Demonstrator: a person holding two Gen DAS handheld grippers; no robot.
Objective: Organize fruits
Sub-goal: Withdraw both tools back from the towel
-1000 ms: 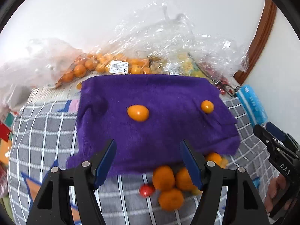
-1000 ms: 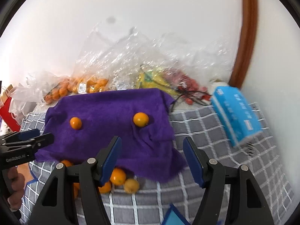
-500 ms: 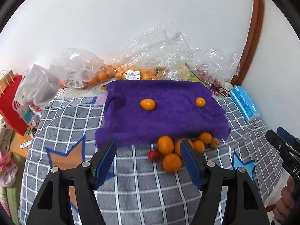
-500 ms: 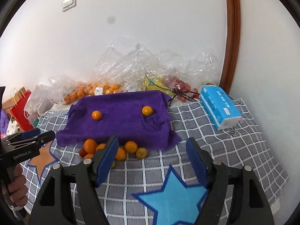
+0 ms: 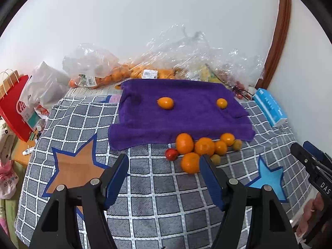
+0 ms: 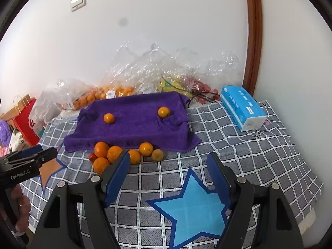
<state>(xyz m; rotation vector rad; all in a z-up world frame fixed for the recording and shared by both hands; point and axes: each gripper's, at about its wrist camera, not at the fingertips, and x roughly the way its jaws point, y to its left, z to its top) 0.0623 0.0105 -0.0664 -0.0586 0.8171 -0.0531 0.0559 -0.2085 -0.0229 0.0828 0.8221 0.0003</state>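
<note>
Left tongs [image 5: 164,178] and right tongs [image 6: 168,173] gape, empty.

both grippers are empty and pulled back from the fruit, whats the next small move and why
Probably bring the right gripper forward and down over the loose pile of oranges at the purple towel front edge. Both grippers, left gripper too, stand open and empty, and only two small oranges lie on the towel.

The left gripper [image 6: 27,161] carries "GenRobot.AI" in white along its side. The right gripper [image 5: 311,161] shows the letters "DAS", the rest cut off. The barcode label [image 5: 149,74] on the orange bag is too small to read.
</note>
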